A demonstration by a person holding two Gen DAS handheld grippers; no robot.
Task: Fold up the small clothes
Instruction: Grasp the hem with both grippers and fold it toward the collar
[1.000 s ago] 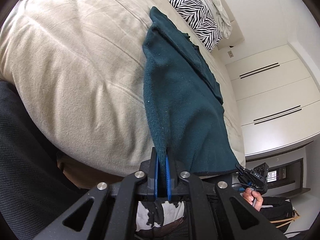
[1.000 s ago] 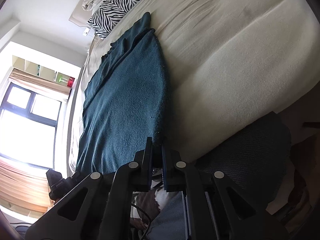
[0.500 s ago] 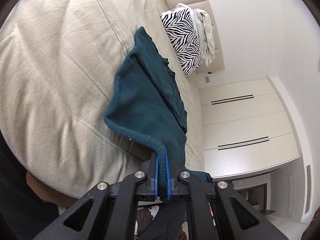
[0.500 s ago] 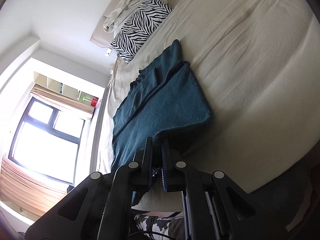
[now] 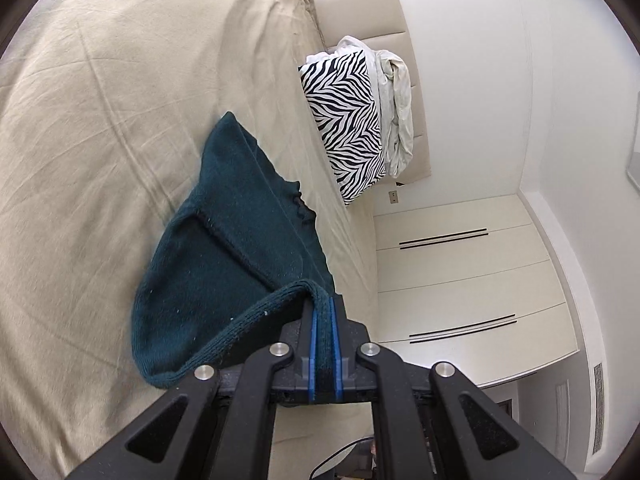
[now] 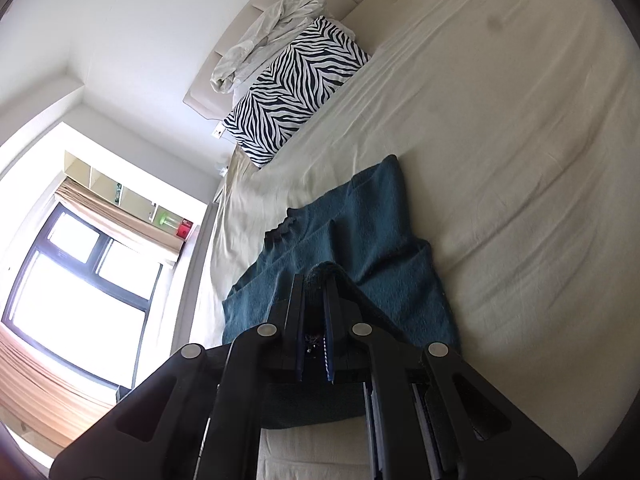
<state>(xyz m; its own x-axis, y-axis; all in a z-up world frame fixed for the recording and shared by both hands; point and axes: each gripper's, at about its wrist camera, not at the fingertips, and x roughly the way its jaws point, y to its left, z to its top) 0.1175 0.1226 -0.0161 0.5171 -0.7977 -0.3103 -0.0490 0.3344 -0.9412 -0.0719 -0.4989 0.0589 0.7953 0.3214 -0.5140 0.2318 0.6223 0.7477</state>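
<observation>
A dark teal knit sweater [image 5: 232, 248] lies on the beige bed sheet [image 5: 100, 120], its near end lifted and carried over the rest. My left gripper [image 5: 325, 312] is shut on one corner of its ribbed hem. My right gripper [image 6: 314, 280] is shut on the other hem corner; the sweater [image 6: 372, 240] spreads beyond it, doubled over on the sheet [image 6: 500, 140]. The sweater's far end with the neckline lies flat toward the pillow.
A zebra-print pillow [image 5: 348, 128] with a crumpled white garment [image 5: 396, 100] leans on the padded headboard [image 5: 372, 12]. White wardrobe doors [image 5: 460, 280] stand beyond the bed in the left wrist view. A bright window [image 6: 72, 280] shows in the right wrist view.
Both grippers have lifted the sweater's hem off the bed's near edge and carried it forward over the body toward the pillow, so the sweater now lies doubled.
</observation>
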